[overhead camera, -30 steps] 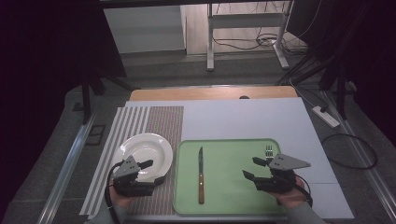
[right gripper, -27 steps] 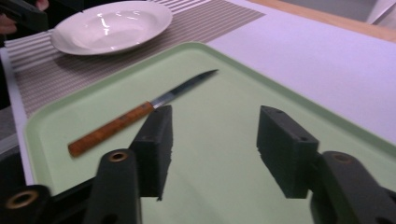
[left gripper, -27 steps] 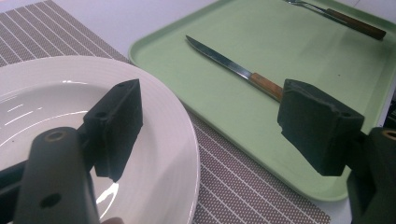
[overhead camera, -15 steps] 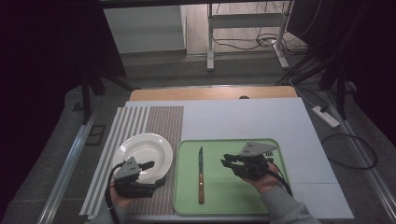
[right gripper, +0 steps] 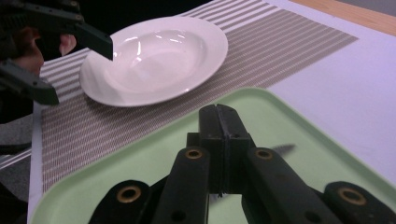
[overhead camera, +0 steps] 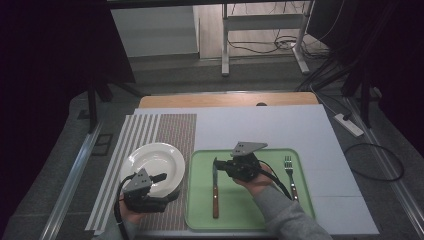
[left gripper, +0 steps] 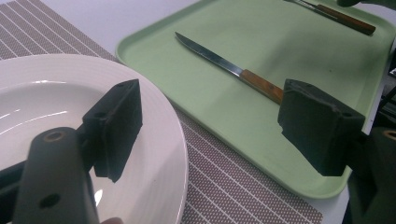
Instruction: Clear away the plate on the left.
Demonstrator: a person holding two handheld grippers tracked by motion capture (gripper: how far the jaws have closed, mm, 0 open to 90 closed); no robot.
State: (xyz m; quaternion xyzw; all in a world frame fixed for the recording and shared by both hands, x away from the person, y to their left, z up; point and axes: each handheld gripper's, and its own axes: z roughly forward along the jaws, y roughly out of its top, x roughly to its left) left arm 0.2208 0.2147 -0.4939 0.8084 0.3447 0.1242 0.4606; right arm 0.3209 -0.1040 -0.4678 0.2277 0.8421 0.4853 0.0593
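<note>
Right gripper [overhead camera: 216,163], lower centre of the high view, has just been closing; its jaws meet over the knife [overhead camera: 215,186] blade, which still lies on the green tray [overhead camera: 300,200]. Lift not begun. Left gripper [overhead camera: 161,177] gapes empty over the plate [overhead camera: 150,160] rim.

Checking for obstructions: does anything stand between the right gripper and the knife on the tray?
Nothing visible does. The right gripper has just closed its fingers right at the knife blade; whether they pinch it is unclear. The fork lies well aside.
</note>
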